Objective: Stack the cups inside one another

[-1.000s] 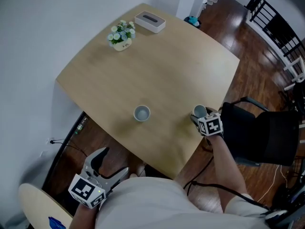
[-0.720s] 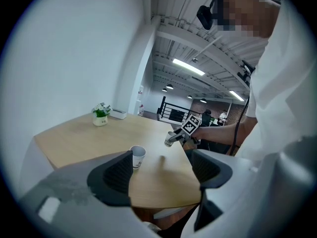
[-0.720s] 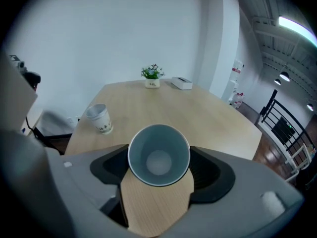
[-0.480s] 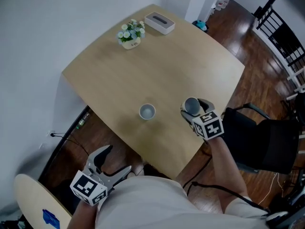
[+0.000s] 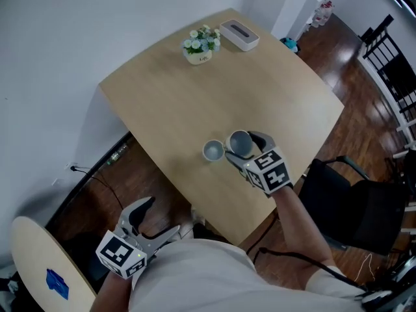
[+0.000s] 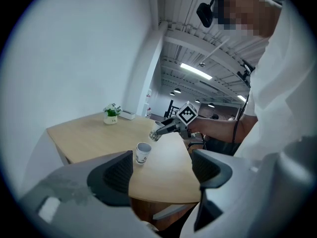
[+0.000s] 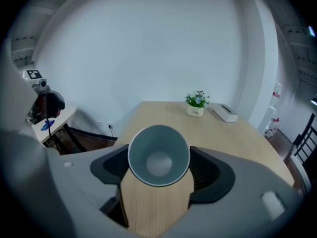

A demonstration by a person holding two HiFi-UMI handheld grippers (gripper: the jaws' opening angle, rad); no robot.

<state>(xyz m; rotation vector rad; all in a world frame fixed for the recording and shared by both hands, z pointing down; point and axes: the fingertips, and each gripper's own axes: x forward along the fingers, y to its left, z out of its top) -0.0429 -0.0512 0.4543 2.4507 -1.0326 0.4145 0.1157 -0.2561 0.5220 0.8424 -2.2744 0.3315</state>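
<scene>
A white paper cup (image 5: 212,151) (image 6: 142,152) stands upright near the front edge of the light wood table (image 5: 169,90). My right gripper (image 5: 242,149) is shut on a second paper cup (image 5: 240,143) (image 7: 159,155) (image 6: 154,134), held tilted in the air just right of the standing cup. In the right gripper view its open mouth fills the space between the jaws. My left gripper (image 5: 151,221) (image 6: 161,168) hangs open and empty below the table's near edge, off to the left.
A small flower pot (image 5: 201,45) (image 7: 196,104) and a white tissue box (image 5: 239,34) (image 7: 225,112) sit at the table's far edge. A black chair (image 5: 354,207) stands to the right. A round side table (image 5: 39,265) is at lower left. Dark wood floor lies around.
My right gripper has lifted its cup off the table and carried it left, from the right edge to just beside the standing cup. The left gripper has barely moved.
</scene>
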